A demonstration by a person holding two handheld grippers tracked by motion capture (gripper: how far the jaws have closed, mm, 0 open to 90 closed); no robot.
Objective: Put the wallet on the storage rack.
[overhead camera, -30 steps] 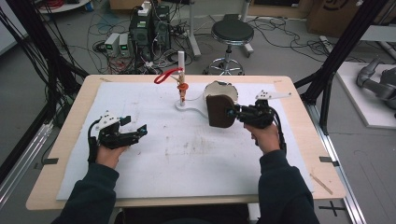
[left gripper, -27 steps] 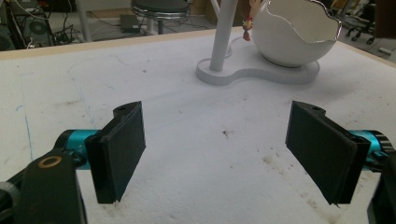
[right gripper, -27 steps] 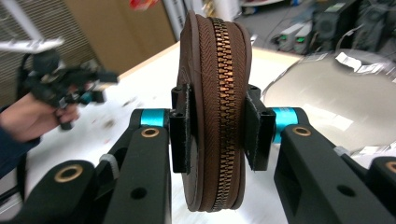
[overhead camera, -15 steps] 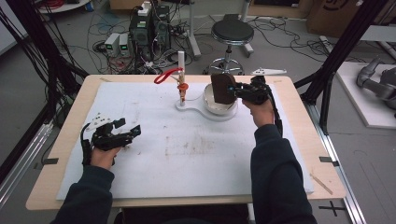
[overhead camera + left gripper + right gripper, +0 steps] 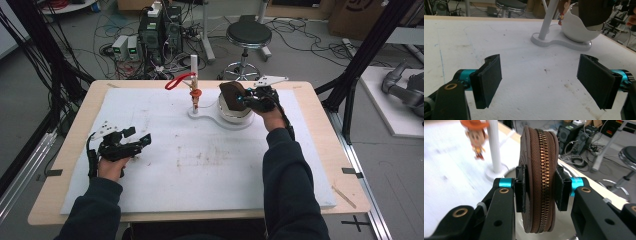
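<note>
A round brown zippered pouch stands on edge, and my right gripper is shut on its flat sides. In the right gripper view the pads press the pouch with the brass zipper facing the camera. The pouch hangs just above a white bowl on a white stand with a post. A small cowboy toy hangs on the post by a red strap. My left gripper rests open and holding nothing at the table's left; its jaws stand wide over the mat.
A white mat covers the wooden table. Black frame poles rise at both back corners. A stool and computer boxes stand on the floor behind the table.
My right gripper has carried the pouch away from the person, from near the bowl's front to above it, then slightly left. The left hand has barely moved.
</note>
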